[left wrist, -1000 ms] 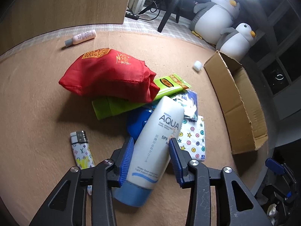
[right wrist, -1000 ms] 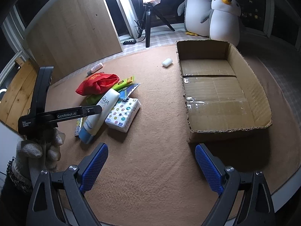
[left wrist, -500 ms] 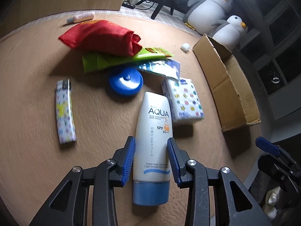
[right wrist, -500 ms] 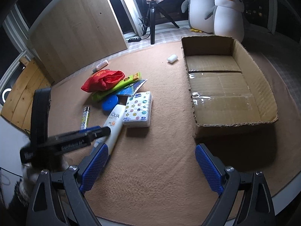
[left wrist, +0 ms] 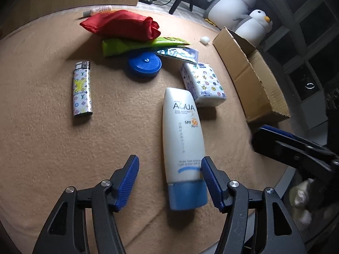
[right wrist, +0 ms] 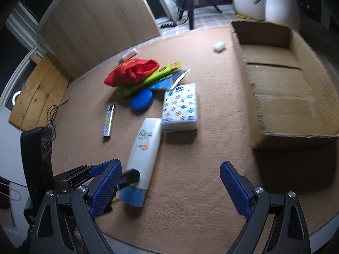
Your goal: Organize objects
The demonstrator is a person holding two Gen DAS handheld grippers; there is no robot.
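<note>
A white AQUA sunscreen tube point(left wrist: 183, 139) with a blue cap lies on the tan mat near the front edge; it also shows in the right wrist view point(right wrist: 144, 154). My left gripper point(left wrist: 169, 180) is open, its right pad beside the tube's lower end, the left pad apart from it. My right gripper point(right wrist: 170, 190) is open and empty above the mat, to the right of the tube. An open cardboard box point(right wrist: 284, 89) stands at the right, also in the left wrist view point(left wrist: 252, 74).
Beyond the tube lie a patterned tissue pack point(left wrist: 201, 84), a blue round lid point(left wrist: 145, 65), a lighter point(left wrist: 82, 89), a green packet point(left wrist: 131, 46), a red pouch point(left wrist: 120, 25), a small pink bottle point(left wrist: 97, 11) and a white pellet point(left wrist: 204, 40). Two penguin plushies point(left wrist: 239, 4) stand behind.
My left gripper dragged the tube out of the pile toward the front edge, then opened and let it go on the mat. My right gripper moved in closer to the tube.
</note>
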